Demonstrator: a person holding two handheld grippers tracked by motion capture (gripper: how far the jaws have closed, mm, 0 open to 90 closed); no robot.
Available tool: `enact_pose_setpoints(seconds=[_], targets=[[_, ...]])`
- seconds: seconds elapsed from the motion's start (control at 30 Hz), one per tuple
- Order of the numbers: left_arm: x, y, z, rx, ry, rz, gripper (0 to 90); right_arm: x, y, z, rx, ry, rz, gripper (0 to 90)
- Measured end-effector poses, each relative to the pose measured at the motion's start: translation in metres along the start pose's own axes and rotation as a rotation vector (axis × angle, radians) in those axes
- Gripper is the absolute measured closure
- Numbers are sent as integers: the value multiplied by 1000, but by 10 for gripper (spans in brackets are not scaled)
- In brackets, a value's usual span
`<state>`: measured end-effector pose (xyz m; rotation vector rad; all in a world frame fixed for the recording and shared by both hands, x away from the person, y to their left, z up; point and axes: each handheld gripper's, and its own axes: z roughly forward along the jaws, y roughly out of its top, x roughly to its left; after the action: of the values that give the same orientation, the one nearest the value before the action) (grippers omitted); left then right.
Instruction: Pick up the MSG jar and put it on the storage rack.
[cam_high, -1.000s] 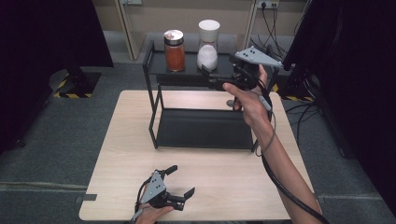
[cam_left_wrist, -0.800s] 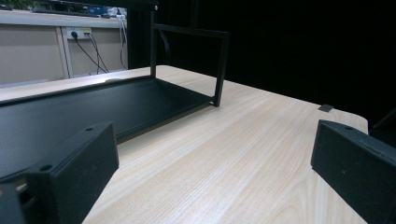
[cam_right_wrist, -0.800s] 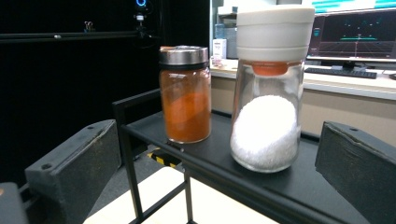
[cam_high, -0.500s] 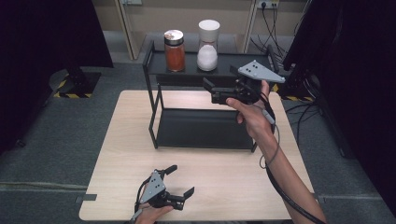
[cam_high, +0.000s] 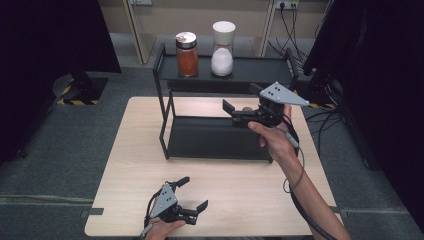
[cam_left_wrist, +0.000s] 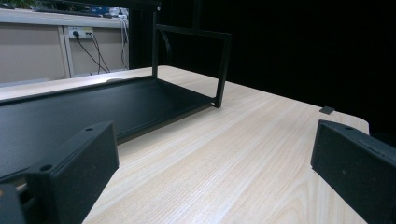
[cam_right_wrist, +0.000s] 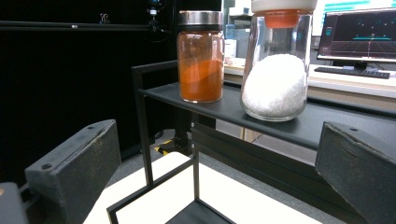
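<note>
Jars of white grains (cam_high: 222, 49) and orange powder (cam_high: 187, 54) stand upright, side by side but apart, on the top shelf of a black two-tier rack (cam_high: 165, 75) at the far edge of the desk (cam_high: 135, 165). The right gripper (cam_high: 231, 112), held in the air in front of the rack and below its top shelf, has its jaws spread wide and holds nothing; the white-grain jar lies ahead of it and higher, slightly nearer than the orange one, which the right gripper view shows farther along the shelf toward the rack's end post. Both jars stand with their long axes vertical, so a sideways approach level with the shelf looks the likely way in, and the shelf's raised front rail (cam_right_wrist: 261, 122) is the one thing that could catch a jaw. The left gripper (cam_high: 192, 197) rests low at the near edge of the desk, jaws likewise spread and empty, well apart from the rack and pointing across bare wood toward its lower tray (cam_left_wrist: 93, 102). A monitor (cam_right_wrist: 359, 35) glows behind the jars.
</note>
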<state>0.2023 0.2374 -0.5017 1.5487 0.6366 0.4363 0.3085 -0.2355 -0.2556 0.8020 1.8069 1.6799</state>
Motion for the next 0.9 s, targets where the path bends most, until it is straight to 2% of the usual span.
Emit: enact_pose_setpoints(seconds=[0.27, 0.47, 0.9], targets=[[0, 0, 0, 0, 4, -3, 2, -1, -13, -9, -3, 17, 11, 3], [0, 0, 0, 2, 6, 0, 3, 3, -23, -15, -6, 26, -4, 3], [0, 0, 0, 4, 9, 0, 3, 3, -45, -27, 10, 42, 1, 3]])
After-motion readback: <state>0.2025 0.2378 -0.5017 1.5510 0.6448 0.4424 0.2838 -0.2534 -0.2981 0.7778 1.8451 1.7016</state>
